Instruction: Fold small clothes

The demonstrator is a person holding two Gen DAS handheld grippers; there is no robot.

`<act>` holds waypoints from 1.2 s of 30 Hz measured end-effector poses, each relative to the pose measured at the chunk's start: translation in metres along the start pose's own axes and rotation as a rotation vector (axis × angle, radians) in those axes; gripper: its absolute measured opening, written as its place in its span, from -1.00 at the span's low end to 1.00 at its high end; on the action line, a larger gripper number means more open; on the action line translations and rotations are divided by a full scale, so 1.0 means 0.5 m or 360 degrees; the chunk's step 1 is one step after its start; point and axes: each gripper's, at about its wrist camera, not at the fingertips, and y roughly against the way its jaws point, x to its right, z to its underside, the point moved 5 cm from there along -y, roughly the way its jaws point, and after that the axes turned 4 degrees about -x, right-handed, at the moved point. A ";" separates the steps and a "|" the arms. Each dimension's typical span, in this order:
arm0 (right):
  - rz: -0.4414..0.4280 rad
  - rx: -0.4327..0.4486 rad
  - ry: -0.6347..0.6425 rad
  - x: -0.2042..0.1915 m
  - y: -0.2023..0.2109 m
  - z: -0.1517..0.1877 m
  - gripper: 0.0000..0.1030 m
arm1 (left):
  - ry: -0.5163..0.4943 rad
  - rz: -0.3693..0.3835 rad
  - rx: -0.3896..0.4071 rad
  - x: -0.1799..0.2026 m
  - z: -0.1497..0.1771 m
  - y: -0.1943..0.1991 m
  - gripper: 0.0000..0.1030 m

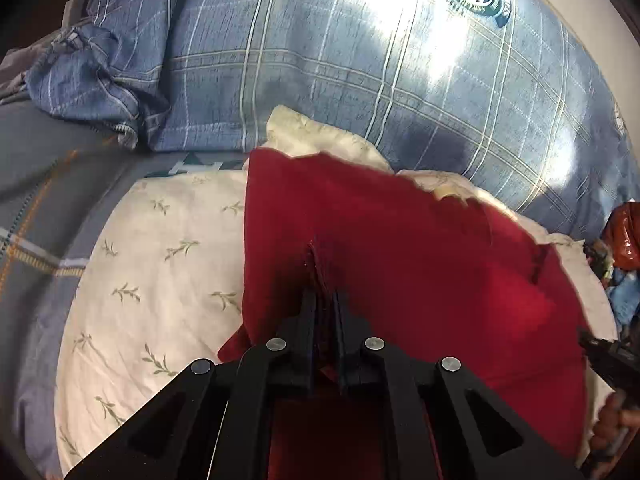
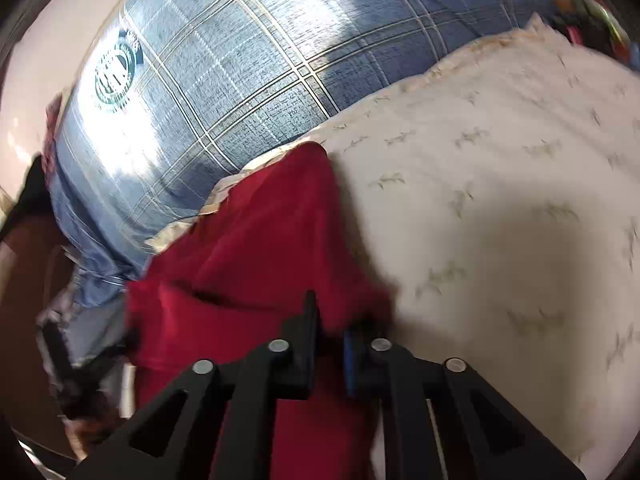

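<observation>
Left hand-held gripper [image 1: 325,294] is pinching a bunched edge of the red garment [image 1: 420,248], jaws nearly closed. Right hand-held gripper [image 2: 332,320] is clamping another edge of it, jaws close together. Garment is lying partly raised over the cream leaf-print cloth [image 1: 160,248] on the blue plaid bedding [image 1: 320,60]. Looks mid-fold; next move is probably carrying both edges across together and laying them flat.
</observation>
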 end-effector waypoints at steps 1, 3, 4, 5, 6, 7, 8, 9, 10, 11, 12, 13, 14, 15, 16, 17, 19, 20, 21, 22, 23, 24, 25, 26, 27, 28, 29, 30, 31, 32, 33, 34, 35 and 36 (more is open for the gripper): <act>0.0006 0.0001 0.0012 -0.001 0.017 0.000 -0.55 | 0.0002 0.0009 0.0008 0.000 -0.003 0.005 -0.86; 0.0071 0.0051 0.0101 -0.018 0.062 -0.008 -0.39 | 0.0007 0.0029 0.0038 0.000 -0.010 0.017 -0.86; 0.0086 0.0079 0.0151 -0.033 0.077 -0.013 -0.37 | 0.0004 0.0025 0.0045 0.000 -0.012 0.019 -0.86; 0.0089 0.0092 0.0209 -0.050 0.088 -0.020 -0.37 | 0.0003 0.0021 0.0041 0.000 -0.010 0.017 -0.86; 0.0088 0.0093 0.0292 -0.077 0.098 -0.031 -0.37 | 0.0004 0.0015 0.0035 -0.002 -0.009 0.014 -0.86; 0.0092 0.0108 0.0352 -0.098 0.101 -0.040 -0.36 | 0.0008 0.0010 0.0026 -0.004 -0.007 0.011 -0.86; 0.0094 0.0126 0.0414 -0.118 0.100 -0.050 -0.33 | 0.0012 0.0008 0.0021 -0.005 -0.007 0.009 -0.86; 0.0115 0.0127 0.0567 -0.155 0.085 -0.066 -0.17 | 0.0013 0.0010 0.0021 -0.005 -0.007 0.009 -0.86; 0.0133 0.0096 0.0720 -0.182 0.063 -0.075 0.09 | 0.0013 0.0012 0.0023 -0.001 -0.006 0.011 -0.86; 0.0159 0.0055 0.0863 -0.211 0.035 -0.082 0.18 | 0.0014 0.0015 0.0026 -0.001 -0.004 0.013 -0.85; 0.0228 0.0008 0.1029 -0.234 -0.002 -0.092 0.22 | 0.0014 0.0017 0.0027 -0.001 -0.004 0.014 -0.85; 0.0336 -0.0041 0.1192 -0.248 -0.041 -0.100 0.22 | 0.0012 0.0018 0.0025 -0.002 -0.004 0.013 -0.84; 0.0433 -0.0112 0.1356 -0.256 -0.078 -0.103 0.22 | 0.0011 0.0019 0.0023 -0.003 -0.002 0.014 -0.84; 0.0527 -0.0182 0.1529 -0.261 -0.110 -0.103 0.22 | 0.0011 0.0021 0.0020 -0.004 -0.002 0.014 -0.84; 0.0595 -0.0216 0.1649 -0.262 -0.128 -0.103 0.22 | 0.0011 0.0023 0.0016 -0.005 -0.002 0.012 -0.84; 0.0663 -0.0255 0.1803 -0.259 -0.146 -0.099 0.22 | 0.0011 0.0024 0.0013 -0.004 -0.003 0.011 -0.84; 0.0701 -0.0361 0.2041 -0.252 -0.170 -0.091 0.23 | 0.0005 0.0020 0.0011 -0.004 -0.005 0.008 -0.84; 0.0684 -0.0426 0.2086 -0.250 -0.180 -0.091 0.24 | 0.0001 0.0015 0.0010 -0.003 -0.006 0.006 -0.84; 0.0654 -0.0487 0.2092 -0.241 -0.187 -0.091 0.28 | -0.0001 0.0012 0.0008 -0.003 -0.006 0.003 -0.84; 0.0634 -0.0566 0.2094 -0.237 -0.201 -0.093 0.33 | -0.0005 0.0009 0.0006 -0.002 -0.006 0.001 -0.84; 0.0630 -0.0611 0.2102 -0.234 -0.213 -0.095 0.37 | -0.0009 0.0004 0.0004 -0.002 -0.005 -0.001 -0.84; 0.0610 -0.0661 0.2108 -0.231 -0.225 -0.095 0.41 | -0.0010 0.0002 0.0005 -0.001 -0.005 -0.002 -0.84; 0.0589 -0.0689 0.2109 -0.230 -0.233 -0.097 0.46 | -0.0010 0.0002 0.0006 -0.001 -0.006 -0.002 -0.84; 0.0565 -0.0702 0.2099 -0.230 -0.241 -0.104 0.46 | -0.0009 0.0005 0.0006 -0.002 -0.006 -0.002 -0.84; 0.0549 -0.0721 0.2073 -0.230 -0.246 -0.109 0.45 | -0.0007 0.0007 0.0006 -0.002 -0.006 -0.003 -0.84; 0.0534 -0.0762 0.2015 -0.227 -0.250 -0.115 0.34 | -0.0005 0.0010 0.0005 -0.003 -0.007 -0.004 -0.84; 0.0498 -0.0798 0.1950 -0.224 -0.249 -0.116 0.16 | -0.0003 0.0011 0.0004 -0.004 -0.007 -0.005 -0.84; 0.0459 -0.0812 0.1933 -0.225 -0.245 -0.111 -0.23 | -0.0001 0.0011 0.0004 -0.004 -0.007 -0.007 -0.84; 0.0434 -0.0803 0.1960 -0.227 -0.237 -0.098 -0.52 | -0.0002 0.0011 0.0005 -0.004 -0.007 -0.008 -0.84; 0.0455 -0.0776 0.2000 -0.228 -0.232 -0.087 -0.60 | -0.0003 0.0010 0.0006 -0.004 -0.007 -0.008 -0.84; 0.0495 -0.0742 0.2036 -0.228 -0.226 -0.076 -0.72 | -0.0003 0.0011 0.0008 -0.004 -0.007 -0.008 -0.84; 0.0534 -0.0708 0.2039 -0.227 -0.220 -0.066 -0.78 | -0.0002 0.0013 0.0010 -0.005 -0.007 -0.007 -0.84; 0.0558 -0.0679 0.2037 -0.227 -0.216 -0.061 -0.81 | 0.0000 0.0018 0.0014 -0.005 -0.008 -0.005 -0.84; 0.0585 -0.0642 0.2043 -0.226 -0.208 -0.057 -0.87 | 0.0005 0.0026 0.0023 -0.005 -0.008 -0.002 -0.84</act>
